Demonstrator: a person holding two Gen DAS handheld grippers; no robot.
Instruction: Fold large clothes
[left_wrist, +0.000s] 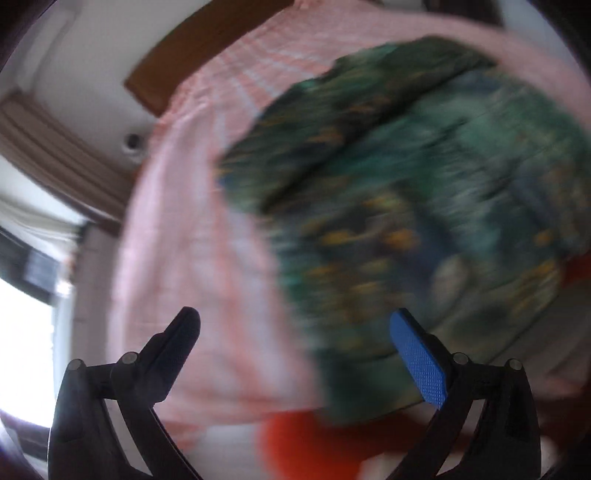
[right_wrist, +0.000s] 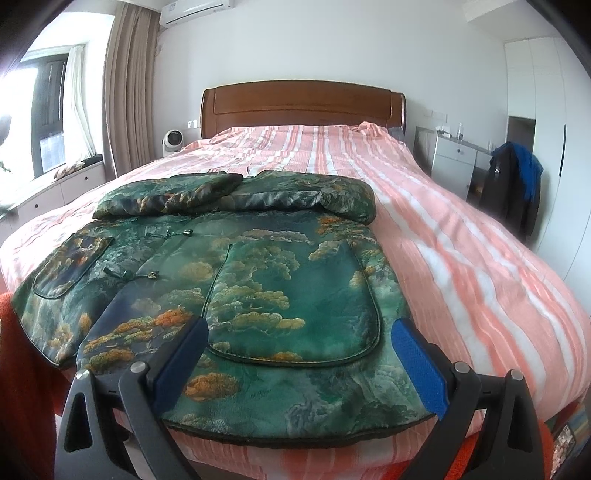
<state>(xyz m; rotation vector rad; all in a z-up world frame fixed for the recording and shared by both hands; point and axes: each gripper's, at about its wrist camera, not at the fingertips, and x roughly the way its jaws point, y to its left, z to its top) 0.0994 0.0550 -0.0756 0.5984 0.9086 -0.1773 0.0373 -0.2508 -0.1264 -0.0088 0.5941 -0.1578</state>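
Note:
A large green jacket with a gold and orange cloud pattern lies flat on the pink striped bed, hem toward me, both sleeves folded across its top. My right gripper is open just above the hem, over the right pocket, with nothing between its fingers. In the left wrist view the picture is tilted and smeared; the jacket fills the right side. My left gripper is open over the jacket's edge and the bed cover, holding nothing.
A wooden headboard stands at the far end. A small white fan sits left of the bed, by a curtain and window. Right of the bed are a grey cabinet and dark clothes on a chair. Orange cloth lies below the bed's near edge.

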